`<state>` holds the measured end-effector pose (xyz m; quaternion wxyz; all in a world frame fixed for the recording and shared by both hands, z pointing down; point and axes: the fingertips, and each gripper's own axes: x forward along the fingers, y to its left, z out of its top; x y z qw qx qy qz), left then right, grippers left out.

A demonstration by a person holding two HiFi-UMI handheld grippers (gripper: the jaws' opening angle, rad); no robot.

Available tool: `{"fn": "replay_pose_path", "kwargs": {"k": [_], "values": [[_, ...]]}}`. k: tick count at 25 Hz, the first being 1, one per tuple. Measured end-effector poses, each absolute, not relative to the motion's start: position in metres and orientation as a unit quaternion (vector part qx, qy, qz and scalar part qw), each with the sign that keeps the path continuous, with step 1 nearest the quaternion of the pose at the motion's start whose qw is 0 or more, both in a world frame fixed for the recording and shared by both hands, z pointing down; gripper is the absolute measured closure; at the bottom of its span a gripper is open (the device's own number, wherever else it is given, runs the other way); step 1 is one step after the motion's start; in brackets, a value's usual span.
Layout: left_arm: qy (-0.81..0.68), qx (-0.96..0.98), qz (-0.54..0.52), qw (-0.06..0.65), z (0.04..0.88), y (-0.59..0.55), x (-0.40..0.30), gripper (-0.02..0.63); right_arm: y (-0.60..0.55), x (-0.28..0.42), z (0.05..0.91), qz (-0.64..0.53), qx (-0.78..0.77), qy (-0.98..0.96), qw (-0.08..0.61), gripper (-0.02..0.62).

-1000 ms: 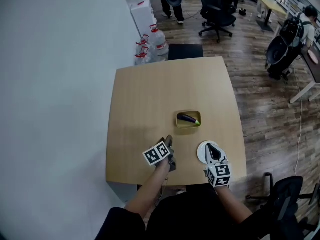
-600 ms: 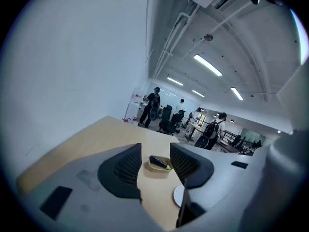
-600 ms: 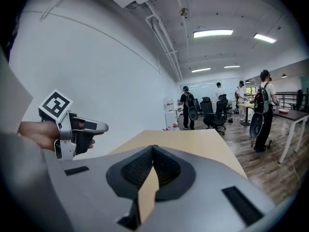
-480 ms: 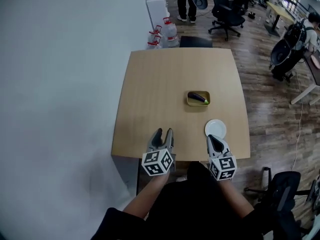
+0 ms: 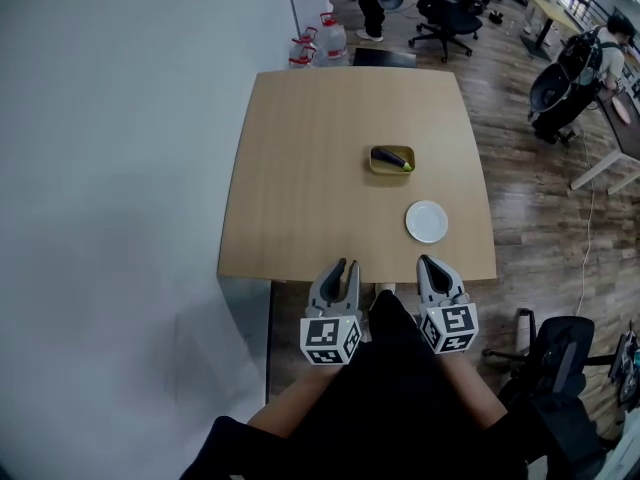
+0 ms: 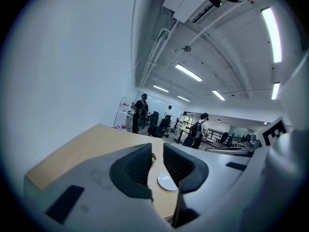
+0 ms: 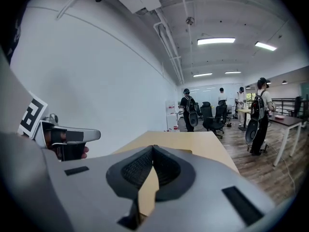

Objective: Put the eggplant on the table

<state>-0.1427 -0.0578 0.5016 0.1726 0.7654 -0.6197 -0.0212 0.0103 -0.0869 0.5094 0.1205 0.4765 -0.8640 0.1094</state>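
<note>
The dark purple eggplant [image 5: 394,157] lies in a small yellow bowl [image 5: 376,164] on the right half of the wooden table [image 5: 300,168]. Both grippers hover just off the table's near edge, well short of the bowl. My left gripper [image 5: 346,267] [image 6: 158,151] is empty; its jaws are closing but still stand a narrow gap apart. My right gripper [image 5: 430,263] [image 7: 153,149] has its fingertips pressed together, with nothing between them. In the left gripper view a sliver of the bowl [image 6: 153,156] shows between the jaws.
A white plate [image 5: 427,221] [image 6: 167,181] sits on the table between the bowl and the right gripper. A white wall runs along the left. Water bottles [image 5: 330,38] and office chairs [image 5: 445,13] stand beyond the far edge, with people farther back. Another chair [image 5: 560,353] is at lower right.
Both grippers have drawn back from over the table's near part to just past its near edge. The left gripper's jaws have narrowed. The eggplant, bowl and plate stay put.
</note>
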Motion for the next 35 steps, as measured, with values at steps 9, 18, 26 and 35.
{"fn": "replay_pose_path", "kwargs": {"k": [9, 18, 26, 35], "values": [[-0.622, 0.768, -0.016, 0.152, 0.498, -0.035, -0.141, 0.589, -0.061, 0.019, 0.500, 0.093, 0.495, -0.857, 0.111, 0.535], [-0.593, 0.793, -0.011, 0.141, 0.490, -0.042, -0.121, 0.591, -0.060, 0.028, 0.486, 0.064, 0.515, -0.847, 0.112, 0.535], [-0.587, 0.799, -0.028, 0.127, 0.477, -0.050, -0.123, 0.591, -0.062, 0.025, 0.480, 0.058, 0.514, -0.850, 0.102, 0.535], [-0.592, 0.795, -0.027, 0.130, 0.478, -0.058, -0.131, 0.591, -0.069, 0.018, 0.478, 0.055, 0.510, -0.853, 0.099, 0.535]]}}
